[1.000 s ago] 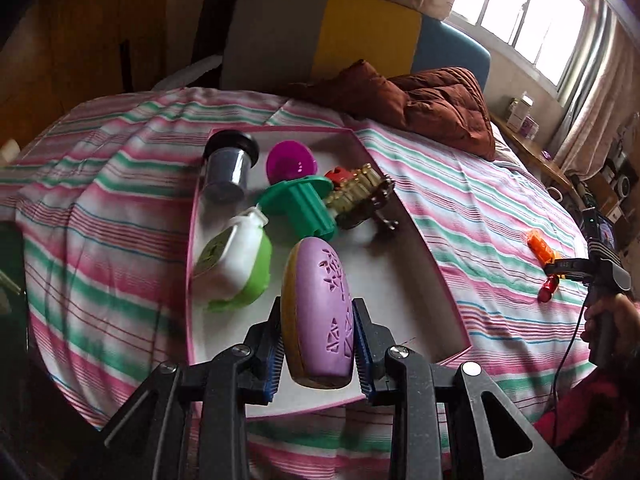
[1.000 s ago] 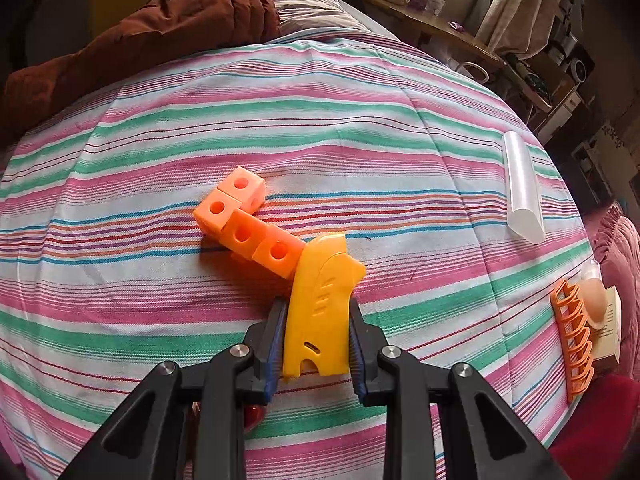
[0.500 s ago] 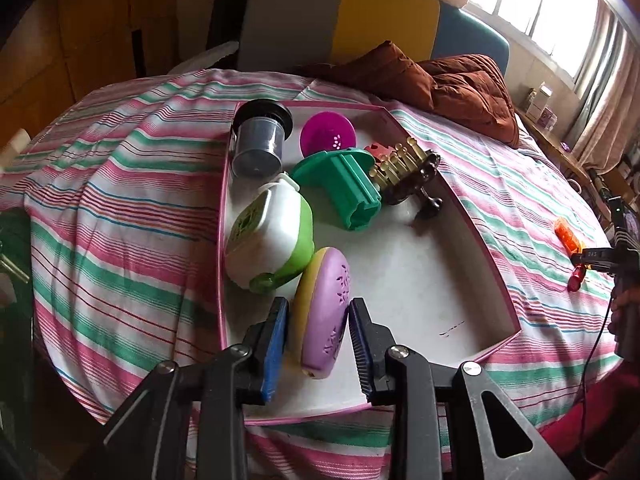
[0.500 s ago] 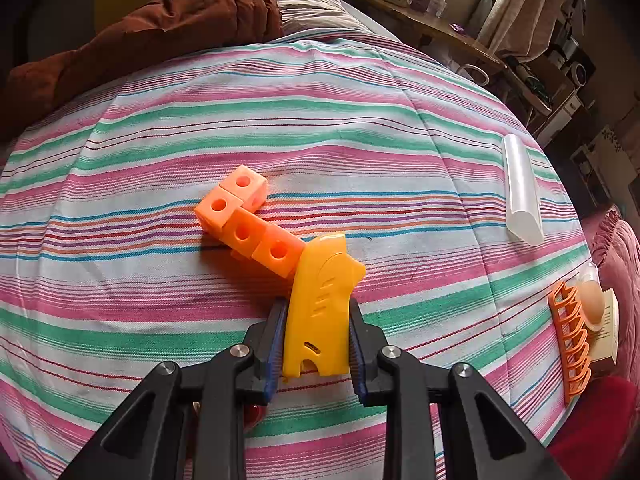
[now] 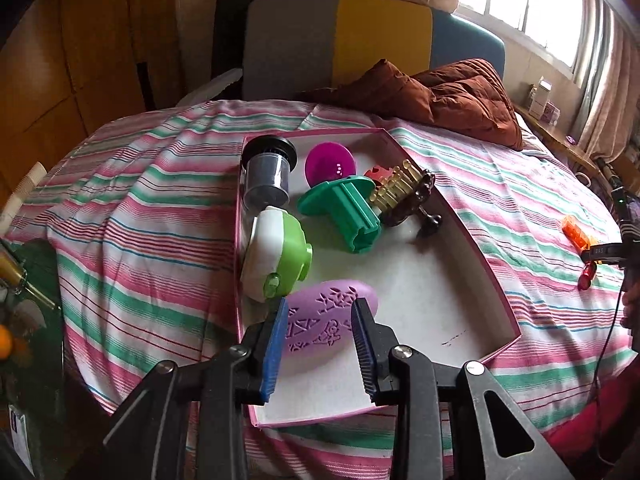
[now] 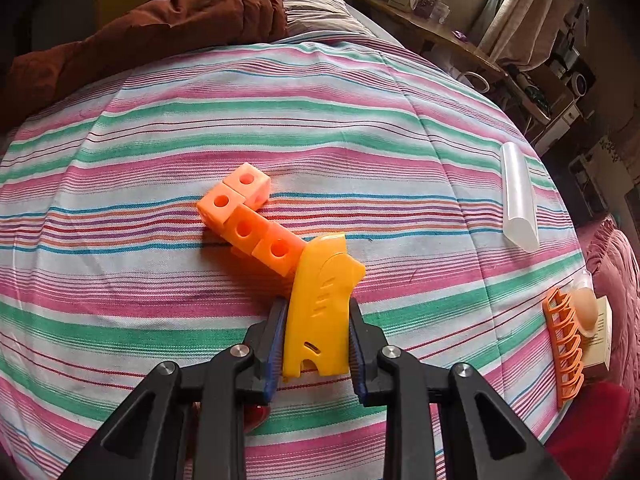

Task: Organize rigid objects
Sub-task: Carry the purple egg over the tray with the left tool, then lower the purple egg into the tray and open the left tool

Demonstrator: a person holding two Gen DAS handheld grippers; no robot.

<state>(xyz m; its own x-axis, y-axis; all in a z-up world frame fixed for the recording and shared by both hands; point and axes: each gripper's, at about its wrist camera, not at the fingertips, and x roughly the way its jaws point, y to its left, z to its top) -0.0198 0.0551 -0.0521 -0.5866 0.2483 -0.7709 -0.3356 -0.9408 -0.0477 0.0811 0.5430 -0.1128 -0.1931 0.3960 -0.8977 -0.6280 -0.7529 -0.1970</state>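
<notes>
The left claw (image 5: 320, 344) is opening, letting the purple case (image 5: 326, 326) lie in the tray (image 5: 472, 240); the right claw (image 6: 316, 340) stays clamped on the yellow clip (image 6: 320, 312), probably bound there next

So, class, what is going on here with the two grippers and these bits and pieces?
A person is tidying small objects into a white tray on a striped bed. The left gripper is opening around a purple oval case, which lies in the tray beside a green and white container. The right gripper is shut on a yellow plastic piece next to orange cubes.
</notes>
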